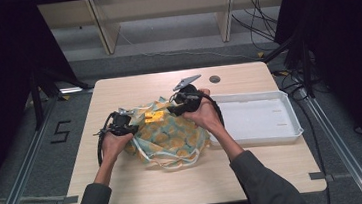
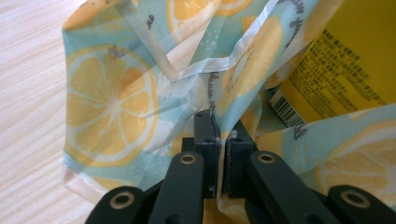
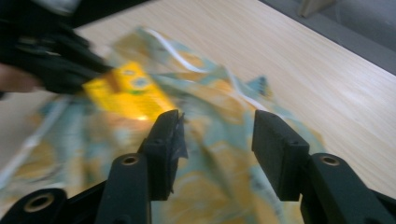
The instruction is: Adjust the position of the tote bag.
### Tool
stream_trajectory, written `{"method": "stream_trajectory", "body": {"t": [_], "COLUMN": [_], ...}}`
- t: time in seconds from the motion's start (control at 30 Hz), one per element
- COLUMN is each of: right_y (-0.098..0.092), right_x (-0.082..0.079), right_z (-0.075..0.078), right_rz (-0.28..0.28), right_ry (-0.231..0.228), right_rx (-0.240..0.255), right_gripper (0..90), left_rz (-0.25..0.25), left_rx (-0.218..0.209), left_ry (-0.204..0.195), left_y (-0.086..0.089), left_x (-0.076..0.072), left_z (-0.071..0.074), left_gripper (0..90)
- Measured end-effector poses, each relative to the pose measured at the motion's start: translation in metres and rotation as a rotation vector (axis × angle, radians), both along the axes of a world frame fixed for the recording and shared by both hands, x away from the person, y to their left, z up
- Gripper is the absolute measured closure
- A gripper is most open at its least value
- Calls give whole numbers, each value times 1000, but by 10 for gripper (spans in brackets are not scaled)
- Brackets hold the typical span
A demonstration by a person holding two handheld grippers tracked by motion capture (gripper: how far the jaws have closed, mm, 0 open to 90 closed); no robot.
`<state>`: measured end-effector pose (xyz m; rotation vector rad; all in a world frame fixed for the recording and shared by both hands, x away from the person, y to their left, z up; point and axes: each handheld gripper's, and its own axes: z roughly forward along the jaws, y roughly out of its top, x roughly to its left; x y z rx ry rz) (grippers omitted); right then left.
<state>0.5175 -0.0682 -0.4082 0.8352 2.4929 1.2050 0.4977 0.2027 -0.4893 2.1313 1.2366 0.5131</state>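
Observation:
A thin bag [image 1: 172, 135] printed with lemon slices on pale blue lies crumpled in the middle of the wooden table [image 1: 142, 186]. A yellow box [image 1: 154, 116] pokes out of its mouth. My left gripper [image 1: 131, 128] is at the bag's left edge. In the left gripper view its jaws [image 2: 219, 135] are shut on a fold of the bag [image 2: 112, 98], with the yellow box [image 2: 345, 60] just behind. My right gripper [image 1: 175, 107] hovers at the bag's far right side. Its jaws [image 3: 217, 126] stand open over the bag [image 3: 210, 98], nothing pinched. The box [image 3: 126, 91] and the left gripper [image 3: 56, 65] lie beyond.
A shallow white tray [image 1: 291, 116] lies at the table's right, close to my right forearm. A small dark disc [image 1: 214, 78] sits near the far edge. Bare wood runs along the front and far left. Shelving and cables stand beyond the table.

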Motion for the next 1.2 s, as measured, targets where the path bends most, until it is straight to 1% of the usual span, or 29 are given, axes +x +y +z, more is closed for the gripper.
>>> {"method": "stream_trajectory", "body": {"t": [0.03,0.07,0.1,0.17,0.2,0.27,0.3,0.33,0.37,0.4,0.43,0.47,0.5,0.53,0.57,0.6,0.63,0.7,0.73,0.77,0.83,0.87,0.93,0.97,1.03,1.07,1.13,1.17,1.2], "right_y": [-1,-1,3,8,11,15,20,21,23,23,23,23,23,23,22,22,21,20,18,17,16,14,13,13,11,10,5,1,-3], "right_x": [-14,-14,-23,-27,-27,-27,-24,-23,-22,-22,-21,-23,-26,-26,-30,-30,-36,-38,-42,-44,-45,-47,-48,-50,-50,-50,-53,-52,-51], "right_z": [1,1,-8,-17,-24,-30,-41,-45,-48,-50,-51,-52,-51,-51,-53,-53,-57,-60,-68,-71,-75,-82,-86,-87,-85,-81,-64,-53,-42], "right_rz": [48,48,91,109,109,104,95,99,109,137,155,156,145,145,181,181,187,191,210,211,218,227,221,221,202,202,177,174,159], "right_ry": [27,27,20,52,46,51,65,67,65,50,47,46,66,66,46,46,61,58,78,100,103,116,125,155,142,127,117,96,82], "right_rx": [11,11,-6,-39,-56,-73,-103,-101,-111,-121,-134,-132,-162,-162,-187,-187,-219,-232,-266,-275,-278,-300,-311,-300,-281,-248,-185,-146,-97], "right_gripper": [486,486,475,461,464,468,532,603,733,803,869,887,898,898,900,900,900,900,900,900,900,900,900,885,754,725,616,574,560], "left_rz": [-2,-2,8,9,-1,1,1,1,4,0,9,9,15,15,15,15,15,16,15,15,21,21,23,30,30,32,34,32,26], "left_rx": [-1,-1,-9,-10,-3,-4,-6,-14,-18,-12,-29,-29,-37,-37,-41,-41,-33,-33,-32,-30,-40,-41,-34,-43,-36,-31,-34,-31,-25], "left_ry": [4,4,4,3,20,20,19,17,4,11,3,3,2,2,5,5,20,16,20,21,7,10,22,19,21,21,19,19,30], "left_y": [1,1,2,1,2,2,2,2,3,4,4,4,6,6,8,8,9,9,9,9,8,8,8,7,8,9,9,10,12], "left_x": [0,0,-1,-1,0,-1,0,0,0,0,0,0,0,0,0,0,-1,-1,-1,-1,0,1,2,3,4,3,3,2,1], "left_z": [1,1,1,2,3,3,3,2,1,2,1,1,2,2,4,4,5,5,6,6,3,3,1,0,-1,-1,-1,0,3], "left_gripper": [863,862,862,861,861,860,859,859,859,859,859,860,861,861,862,861,862,863,864,864,865,865,864,864,862,862,860,859,857]}}
